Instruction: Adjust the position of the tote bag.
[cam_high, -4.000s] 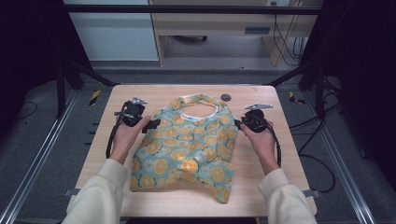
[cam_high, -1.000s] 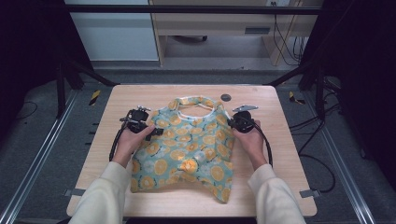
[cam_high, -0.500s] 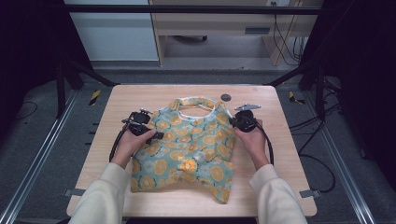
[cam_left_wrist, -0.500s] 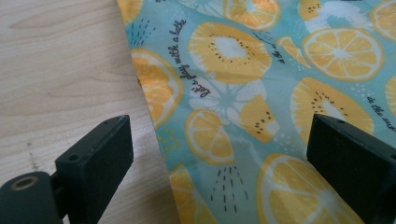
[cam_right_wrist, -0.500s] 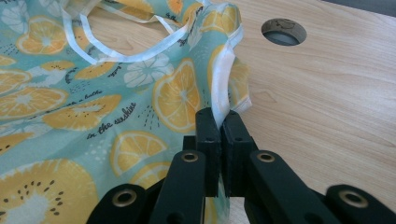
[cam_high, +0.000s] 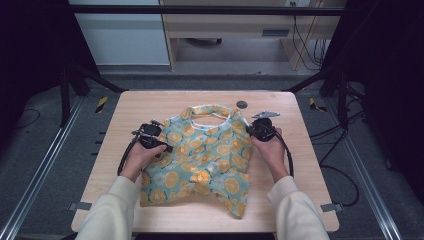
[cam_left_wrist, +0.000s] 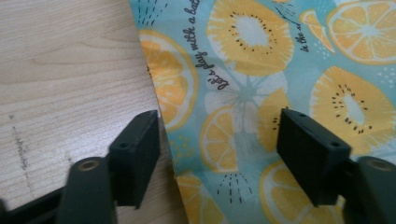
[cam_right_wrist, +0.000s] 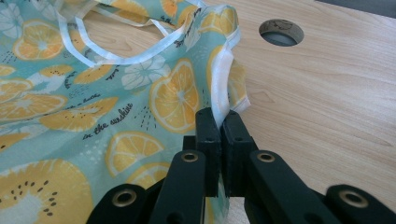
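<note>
A teal cloth (cam_high: 207, 155) printed with orange slices lies flat on the wooden table (cam_high: 150, 107), its white-trimmed opening at the far end. My left gripper (cam_high: 167, 148) sits low at the cloth's left edge. In the left gripper view its jaws (cam_left_wrist: 218, 123) stand apart and have just been closing. The cloth edge (cam_left_wrist: 280, 70) lies between them, and neither pad presses on it. My right gripper (cam_high: 250, 131) is at the cloth's upper right edge. There its jaws (cam_right_wrist: 220, 116) are shut on the white-hemmed edge of the cloth (cam_right_wrist: 70, 107).
A round hole (cam_high: 242, 104) is cut in the table just beyond the cloth, also seen past the right gripper (cam_right_wrist: 281, 32). Bare wood runs along both sides and the near edge. Dark frame posts and cables surround the table.
Since four seconds ago both hands have come inward to the cloth's side edges. Over the last second the high view shows hardly any movement.
</note>
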